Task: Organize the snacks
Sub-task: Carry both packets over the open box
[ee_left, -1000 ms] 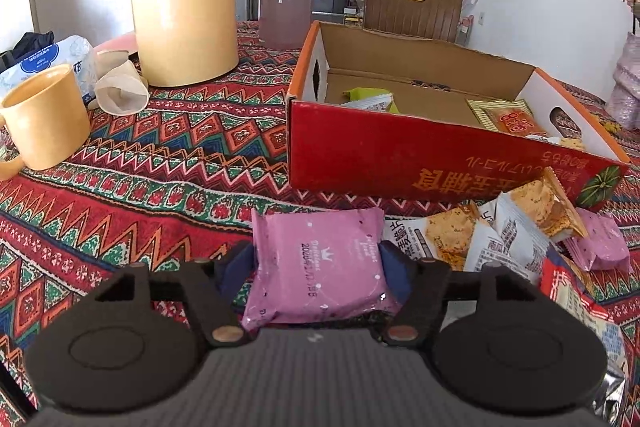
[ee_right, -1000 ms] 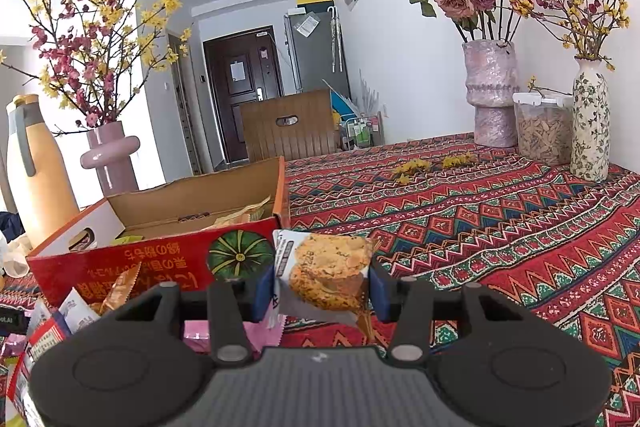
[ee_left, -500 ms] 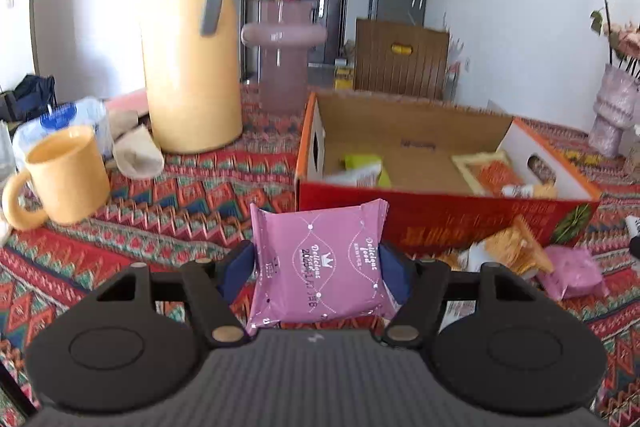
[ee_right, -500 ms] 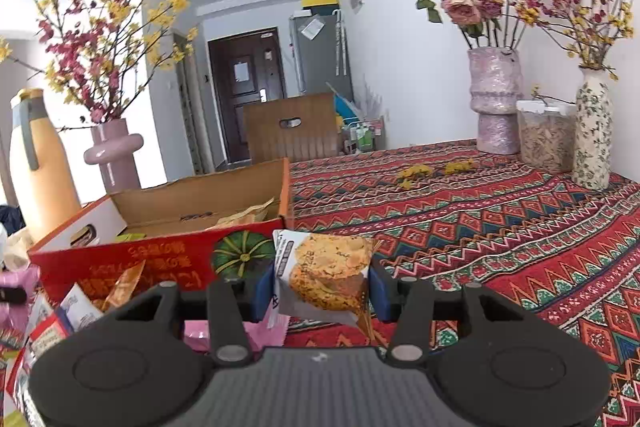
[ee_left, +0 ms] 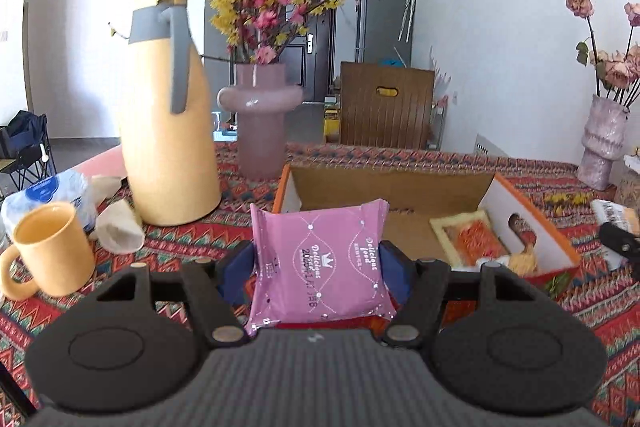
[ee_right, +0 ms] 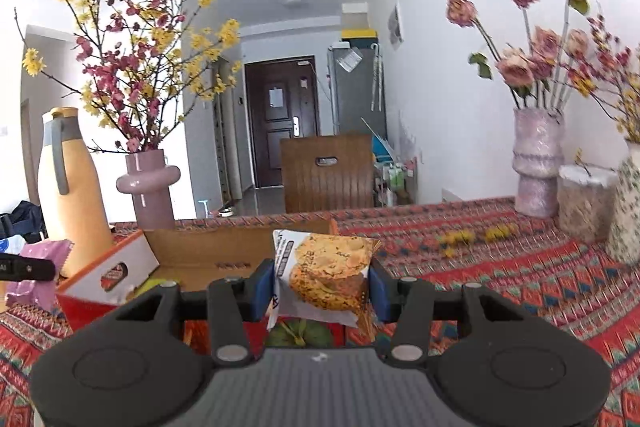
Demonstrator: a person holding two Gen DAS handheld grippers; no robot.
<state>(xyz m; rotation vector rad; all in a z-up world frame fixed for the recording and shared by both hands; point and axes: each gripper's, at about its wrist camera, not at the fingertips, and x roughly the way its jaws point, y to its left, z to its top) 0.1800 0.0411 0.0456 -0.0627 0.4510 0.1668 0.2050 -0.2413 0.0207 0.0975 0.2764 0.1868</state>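
Pink foil is filling the middle of the left wrist view: the left gripper point(ee_left: 318, 269) is holding a pink packet point(ee_left: 320, 263) crosswise, its long axis running from pad to pad, with the blue pads pressing its two short ends. Directly beyond it, in the centre and right of that frame, the open box point(ee_left: 532, 227) is sitting on the patterned cloth point(ee_left: 180, 247), so the packet is hanging just short of the near wall and above it. An orange packet point(ee_left: 476, 241) is already lying inside at the right end.

The right gripper point(ee_right: 320, 287) is clamping a cracker packet point(ee_right: 326, 277) at a narrower width, pads on both sides. From this view the box point(ee_right: 132, 263) is lying ahead and to the left, with its right corner just behind the packet. Both hands look about equally near the box; blur at the frame edges is making that hard to judge. The drop probably turns on carrying each packet forward over the near wall before the jaws are let go.

A yellow jug point(ee_left: 170, 115), a mug point(ee_left: 52, 255) and a pink vase point(ee_left: 260, 115) are standing left of the box, apart from it.
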